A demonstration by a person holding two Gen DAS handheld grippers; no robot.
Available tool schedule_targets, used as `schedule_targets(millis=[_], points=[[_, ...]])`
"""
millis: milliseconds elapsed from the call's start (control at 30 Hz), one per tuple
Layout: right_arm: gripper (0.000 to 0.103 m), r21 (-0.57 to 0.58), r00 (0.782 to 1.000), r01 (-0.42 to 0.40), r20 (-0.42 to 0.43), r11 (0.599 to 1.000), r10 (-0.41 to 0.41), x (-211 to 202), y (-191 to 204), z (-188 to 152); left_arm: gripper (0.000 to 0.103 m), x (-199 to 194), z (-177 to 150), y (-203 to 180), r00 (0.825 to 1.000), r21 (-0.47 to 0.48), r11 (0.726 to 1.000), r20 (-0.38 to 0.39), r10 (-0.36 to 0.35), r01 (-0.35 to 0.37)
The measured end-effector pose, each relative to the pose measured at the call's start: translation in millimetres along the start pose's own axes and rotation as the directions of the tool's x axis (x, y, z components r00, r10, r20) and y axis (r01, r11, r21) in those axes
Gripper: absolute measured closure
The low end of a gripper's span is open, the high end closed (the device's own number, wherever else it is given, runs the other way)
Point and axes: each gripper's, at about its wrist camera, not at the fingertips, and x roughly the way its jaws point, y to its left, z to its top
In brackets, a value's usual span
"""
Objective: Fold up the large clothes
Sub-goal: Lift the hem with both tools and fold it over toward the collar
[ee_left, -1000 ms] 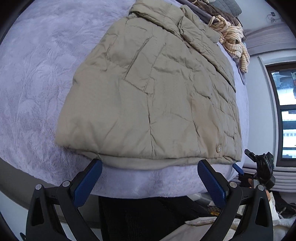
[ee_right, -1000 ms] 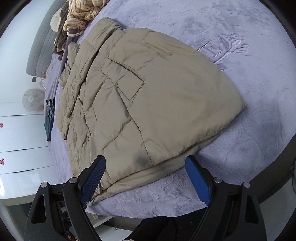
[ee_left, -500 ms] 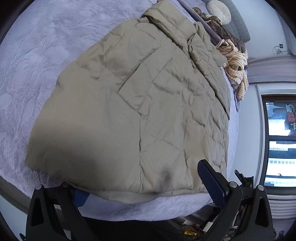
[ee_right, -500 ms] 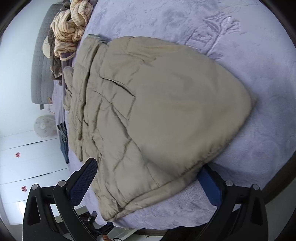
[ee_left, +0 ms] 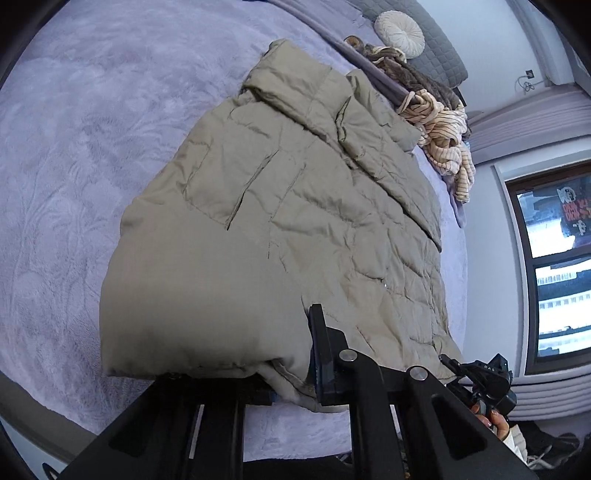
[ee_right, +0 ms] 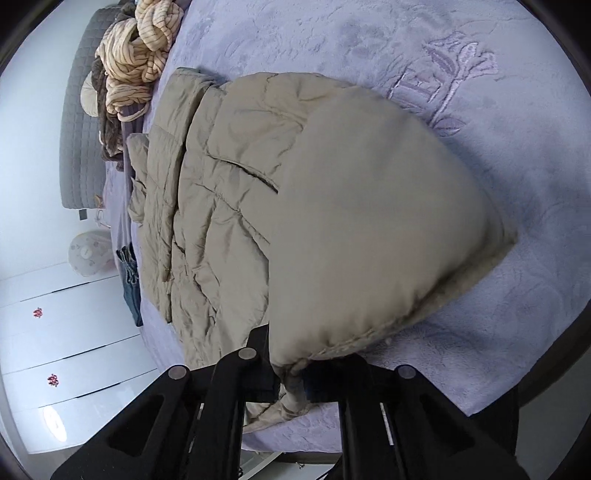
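- On the bed [ee_left: 74, 166], lavender plush cover: khaki quilted jacket [ee_left: 295, 221] lies flat, already folded lengthwise, near hem bunched at the bed's near edge.
- At the far end beyond the collar: striped cream garment [ee_left: 447, 136] heaped just beside the jacket, brown fabric [ee_left: 410, 75] behind it, round white cushion [ee_left: 399, 31] against the grey headboard [ee_right: 79, 122].
- Jeans [ee_right: 131, 284] hang off the bed's side, near the jacket's edge in the right wrist view.
- Nothing lies on top of the jacket.
- Long axis runs from the near hem away to the collar; collar points at the headboard.
- Left gripper [ee_left: 291, 373]: fingers have just closed, pinching the hem at one near corner.
- Right gripper [ee_right: 291, 380]: fingers have just closed, hem fabric clamped between them at the other corner.
- Right gripper also visible at the edge of the left wrist view, hand [ee_left: 506, 432] on it.
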Motion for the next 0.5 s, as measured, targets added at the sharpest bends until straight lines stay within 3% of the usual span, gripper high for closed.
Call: schedule_targets(millis=[267, 500], points=[[0.095, -0.188, 0.999, 0.006, 0.042, 0.982, 0.002, -22.5, 48.6, 6.0, 0.088, -27.3, 30.8, -40.8, 0.995, 0.14, 0.99, 0.095, 0.009, -0.022], [0.095, -0.32, 0.998, -0.012, 0.058, 0.947, 0.032, -34.9, 105.2, 33.4, 0.088, -45.3, 71.2, -75.2, 0.977, 0.154, 0.986, 0.208, 0.037, -0.07]])
